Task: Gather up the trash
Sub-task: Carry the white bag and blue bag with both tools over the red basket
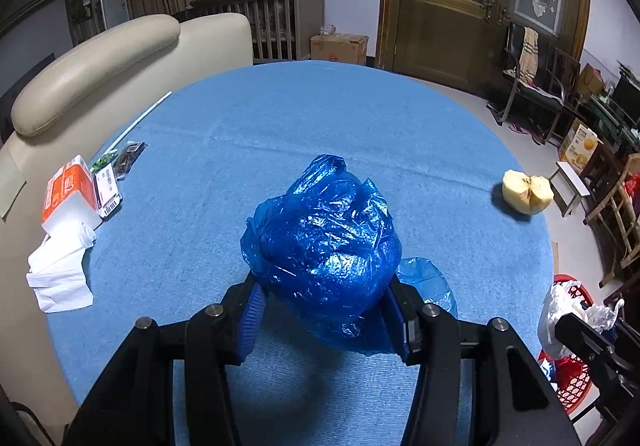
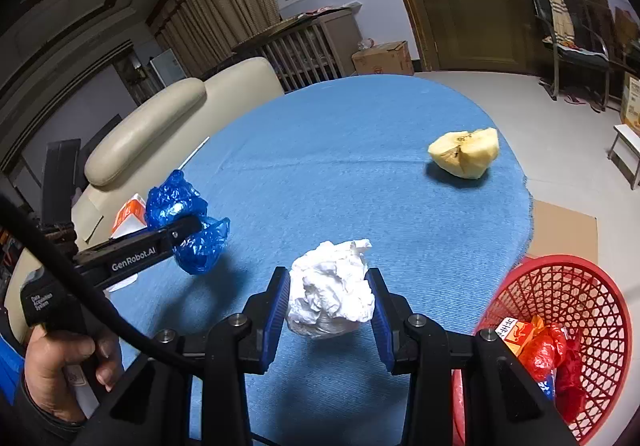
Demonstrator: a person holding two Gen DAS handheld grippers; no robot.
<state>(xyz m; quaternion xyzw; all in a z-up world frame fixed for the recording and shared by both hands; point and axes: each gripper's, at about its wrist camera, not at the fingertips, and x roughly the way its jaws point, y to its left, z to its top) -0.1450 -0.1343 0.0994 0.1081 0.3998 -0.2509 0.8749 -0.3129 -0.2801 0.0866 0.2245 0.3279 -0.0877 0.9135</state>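
Observation:
My left gripper point(image 1: 324, 310) is shut on a crumpled blue plastic bag point(image 1: 324, 234) and holds it above the blue tablecloth point(image 1: 280, 118). It also shows in the right wrist view point(image 2: 188, 230), with the blue bag point(image 2: 176, 202) in it. My right gripper point(image 2: 330, 306) is shut on a crumpled white tissue wad point(image 2: 332, 286), held just above the cloth. A peeled, bitten apple point(image 2: 466, 152) lies at the far right of the table; it shows in the left wrist view too point(image 1: 526, 192). A red mesh trash basket point(image 2: 568, 286) stands on the floor at the right.
A tissue pack point(image 1: 72, 190), loose white tissues point(image 1: 60, 270), small wrappers point(image 1: 120, 162) and a white straw point(image 1: 140, 118) lie at the table's left edge. A cream sofa point(image 1: 100, 54) stands behind. The basket point(image 1: 572, 378) holds red and orange wrappers point(image 2: 536, 346).

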